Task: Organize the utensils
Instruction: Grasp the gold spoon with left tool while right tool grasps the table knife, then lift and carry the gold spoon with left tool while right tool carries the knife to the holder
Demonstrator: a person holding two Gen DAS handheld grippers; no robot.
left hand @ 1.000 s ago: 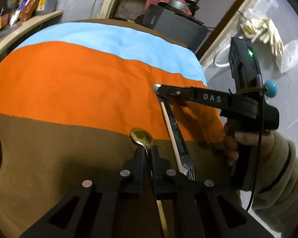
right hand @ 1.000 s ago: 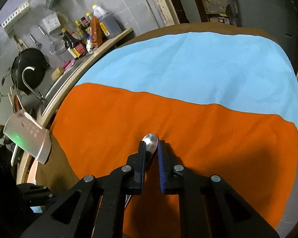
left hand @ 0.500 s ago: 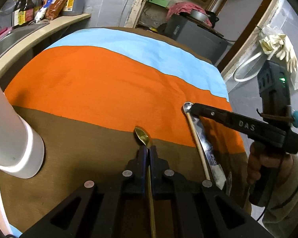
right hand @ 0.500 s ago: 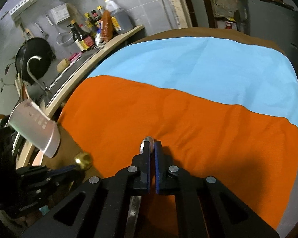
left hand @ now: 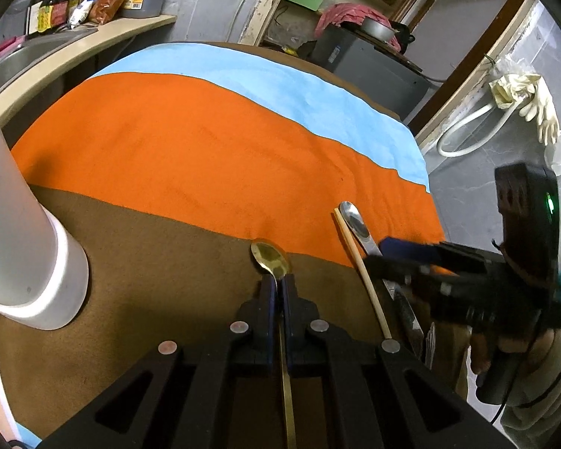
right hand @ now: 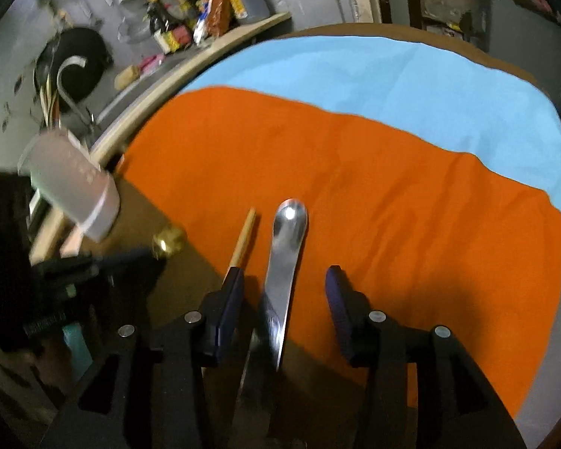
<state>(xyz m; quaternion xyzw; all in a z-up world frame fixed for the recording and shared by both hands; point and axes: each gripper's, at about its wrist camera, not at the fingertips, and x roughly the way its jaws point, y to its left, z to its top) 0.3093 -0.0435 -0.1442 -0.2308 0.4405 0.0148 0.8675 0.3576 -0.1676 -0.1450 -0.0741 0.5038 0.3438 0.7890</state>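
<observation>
My left hand-held gripper (left hand: 278,286) pinches the neck of a gold metal spoon (left hand: 270,257) over the table's (left hand: 138,247) brown near edge, while my right hand-held gripper (right hand: 284,292) gapes wide around a silver steel spoon (right hand: 286,250) lying beside a wooden chopstick (right hand: 244,237) near the right edge.

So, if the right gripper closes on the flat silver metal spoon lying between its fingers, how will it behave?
The flat silver metal spoon looks rigid, so it should probably not bend. Its polished surface reflects light, so it may slip between the pads of the open right gripper. It lies flat on the orange cloth, so rolling seems unlikely.
</observation>
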